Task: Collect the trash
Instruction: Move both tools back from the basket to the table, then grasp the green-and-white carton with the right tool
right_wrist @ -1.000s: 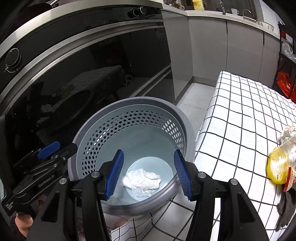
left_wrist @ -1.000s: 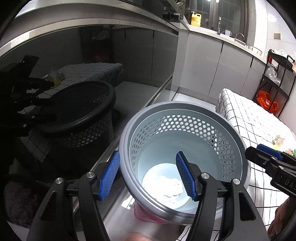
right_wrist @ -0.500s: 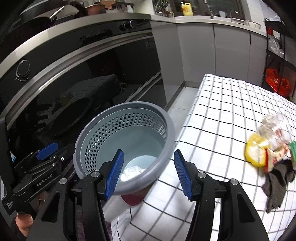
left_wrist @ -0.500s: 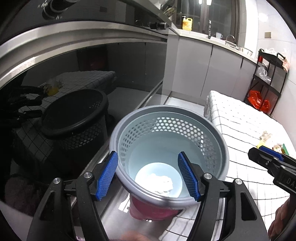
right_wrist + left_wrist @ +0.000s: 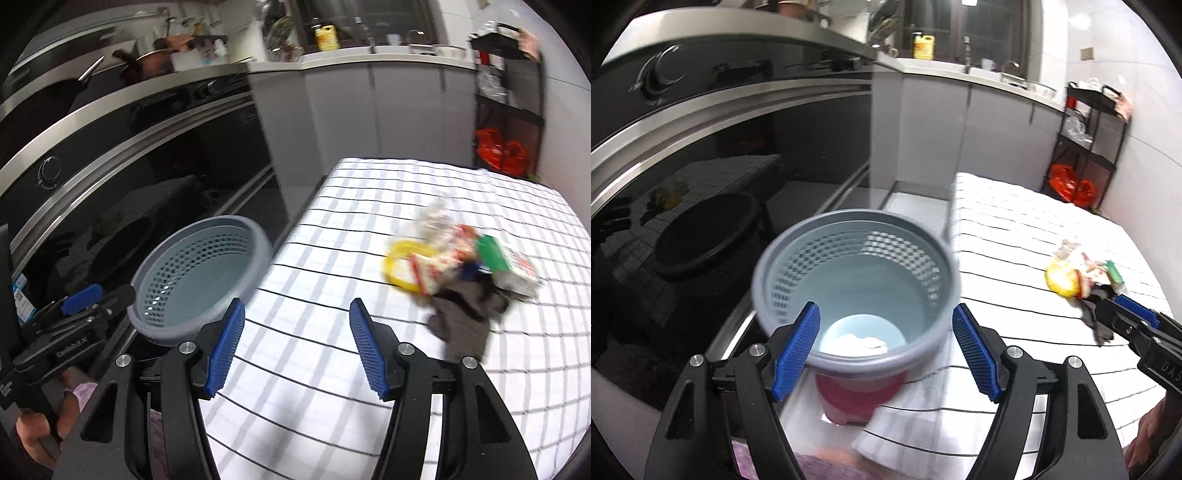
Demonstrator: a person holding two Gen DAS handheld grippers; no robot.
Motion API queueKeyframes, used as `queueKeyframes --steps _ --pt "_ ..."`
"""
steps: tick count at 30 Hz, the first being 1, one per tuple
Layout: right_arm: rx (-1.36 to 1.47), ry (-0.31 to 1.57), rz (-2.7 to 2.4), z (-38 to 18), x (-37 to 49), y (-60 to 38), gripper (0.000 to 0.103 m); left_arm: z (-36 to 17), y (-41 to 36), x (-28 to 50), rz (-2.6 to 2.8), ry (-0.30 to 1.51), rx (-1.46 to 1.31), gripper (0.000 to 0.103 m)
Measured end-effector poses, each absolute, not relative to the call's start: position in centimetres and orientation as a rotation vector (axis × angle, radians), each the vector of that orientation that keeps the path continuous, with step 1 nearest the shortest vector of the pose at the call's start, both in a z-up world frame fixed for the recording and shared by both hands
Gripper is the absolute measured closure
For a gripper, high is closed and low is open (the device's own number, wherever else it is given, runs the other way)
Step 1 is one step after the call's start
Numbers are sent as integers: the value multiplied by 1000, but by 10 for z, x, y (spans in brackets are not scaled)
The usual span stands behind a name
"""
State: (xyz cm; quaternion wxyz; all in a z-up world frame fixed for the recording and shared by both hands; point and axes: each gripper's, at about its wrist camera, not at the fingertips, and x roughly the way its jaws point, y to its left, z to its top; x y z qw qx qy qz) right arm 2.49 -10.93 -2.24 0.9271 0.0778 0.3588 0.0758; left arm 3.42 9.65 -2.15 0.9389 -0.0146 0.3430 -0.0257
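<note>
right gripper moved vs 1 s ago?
Yes. The right gripper has swung right, off the grey bin and over the checked cloth, towards the trash pile. Its jaws have just been opening, with nothing between them.

Home kitchen: oven (image 5: 147, 177), countertop sink (image 5: 1012, 75).

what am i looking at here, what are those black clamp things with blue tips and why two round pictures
Those are two hand-held grippers; a person carries one in each hand, and a fisheye camera on each looks along its fingers. One picture is from the left gripper, the other from the right gripper. Both have just been opening and hold nothing. The left one faces a grey perforated plastic waste basket with crumpled white paper at the bottom. The right one points over a white black-checked tablecloth towards a blurred pile of trash: a yellow ring-shaped piece, wrappers, something dark.
</note>
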Motion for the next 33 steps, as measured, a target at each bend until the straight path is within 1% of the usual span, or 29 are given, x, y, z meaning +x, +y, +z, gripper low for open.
queueKeyframes --steps 4,6,15,22,24,33 --pt "182 736 92 -28 -2 -141 44 -23 69 27 -103 702 -4 28" --pt "179 734 52 -32 -17 -157 44 -27 57 25 -129 706 -3 26" --pt "240 775 -117 -58 -56 -232 44 -40 6 23 -220 758 17 26" --pt "235 773 -142 -62 -50 -267 44 -44 -33 33 -249 761 64 25" --pt "218 778 -145 -62 -43 -276 44 -46 -43 36 -254 761 74 24" --pt "199 806 -103 -68 -2 -296 44 -64 -80 55 -267 792 108 24"
